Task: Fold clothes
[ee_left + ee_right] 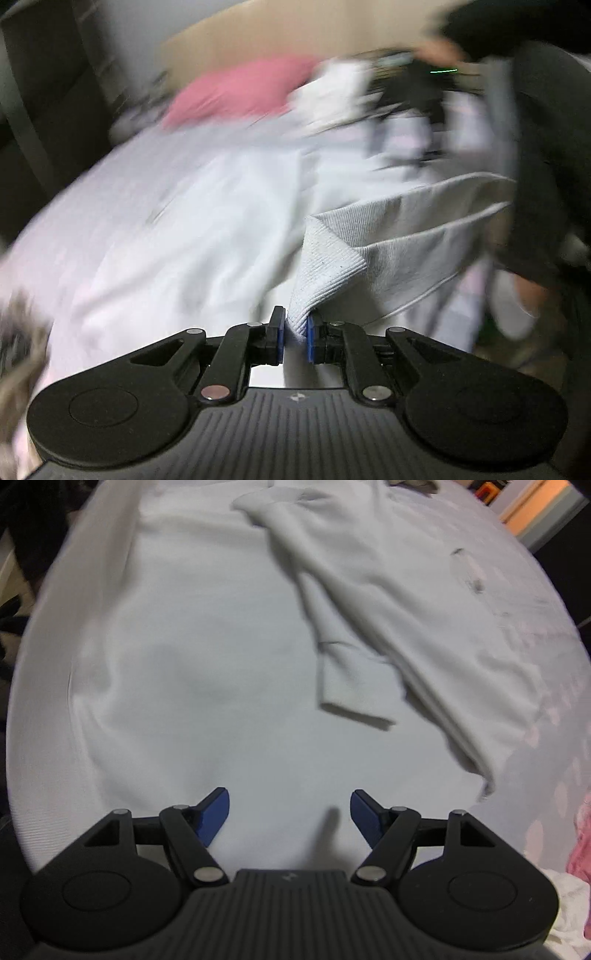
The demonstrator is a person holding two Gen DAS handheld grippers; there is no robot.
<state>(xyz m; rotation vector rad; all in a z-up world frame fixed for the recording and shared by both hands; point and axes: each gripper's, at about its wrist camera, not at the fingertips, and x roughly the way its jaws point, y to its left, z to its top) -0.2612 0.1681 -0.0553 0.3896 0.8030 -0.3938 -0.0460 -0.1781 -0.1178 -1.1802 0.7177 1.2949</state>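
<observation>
In the left wrist view the left tongs (295,338) sit at lower centre of the frame, their blue pads clamped on the ribbed hem (325,258) of a white sweatshirt (184,206), which rises from the pads in a folded peak. The rest of the garment spreads, blurred, across the middle and left of the frame over a pale bed sheet (44,266). A pink garment (240,88) lies at upper centre, and a person's dark sleeve (546,158) runs down the right edge.

In the right wrist view the right tongs (290,814) stand wide apart at lower centre with nothing between the pads, above the flat white body of the sweatshirt (184,657). One sleeve (332,620) lies diagonally across it from upper centre, its cuff (354,698) resting right of centre. The patterned sheet (546,709) shows along the right edge, with a bit of pink cloth (581,849) at lower right
</observation>
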